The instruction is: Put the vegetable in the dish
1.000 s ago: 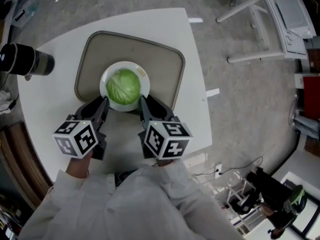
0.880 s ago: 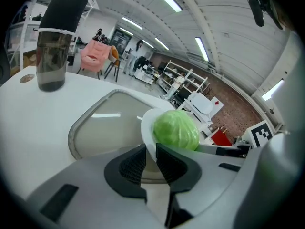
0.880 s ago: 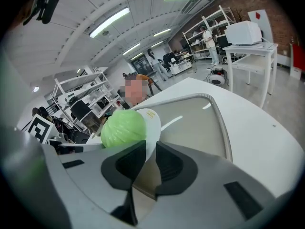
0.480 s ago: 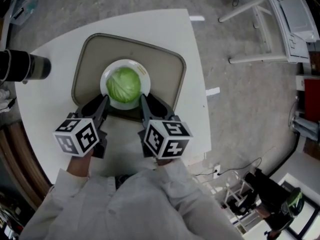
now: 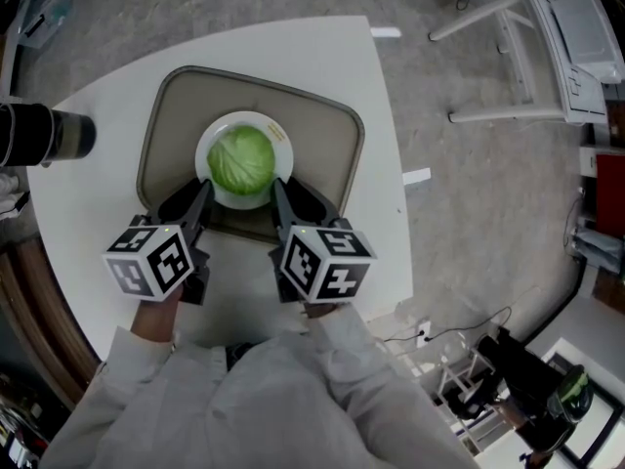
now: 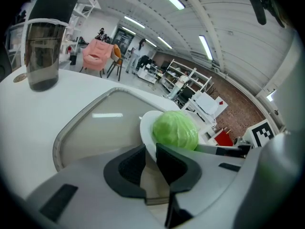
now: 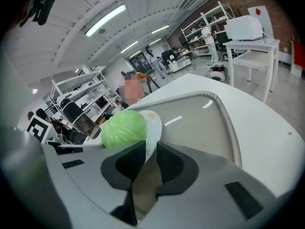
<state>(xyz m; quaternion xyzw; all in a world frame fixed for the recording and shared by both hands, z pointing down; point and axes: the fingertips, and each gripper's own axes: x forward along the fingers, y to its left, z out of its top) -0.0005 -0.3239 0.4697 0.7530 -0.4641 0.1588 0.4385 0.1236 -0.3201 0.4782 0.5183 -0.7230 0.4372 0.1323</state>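
A green cabbage [image 5: 241, 161] sits in a round white dish [image 5: 281, 150] over the grey tray [image 5: 322, 154]. My left gripper [image 5: 204, 193] is shut on the dish's near-left rim, and my right gripper [image 5: 276, 192] is shut on its near-right rim. In the left gripper view the thin white dish [image 6: 146, 128] edge runs between the dark pads [image 6: 131, 166], with the cabbage [image 6: 175, 130] just beyond. The right gripper view shows the same: the dish [image 7: 153, 123] rim is pinched between the pads [image 7: 126, 163], next to the cabbage [image 7: 124, 128].
The tray [image 6: 90, 128] lies on a white round table [image 5: 312, 57]. A dark tumbler [image 5: 44, 133] stands at the table's left edge, also seen as the tumbler [image 6: 45, 51] far left. Beyond the table's right edge is bare floor, with white furniture further off.
Almost nothing differs. Both grippers keep their hold on the dish rim, and the dish with the cabbage has shifted very slightly away from me over the tray.
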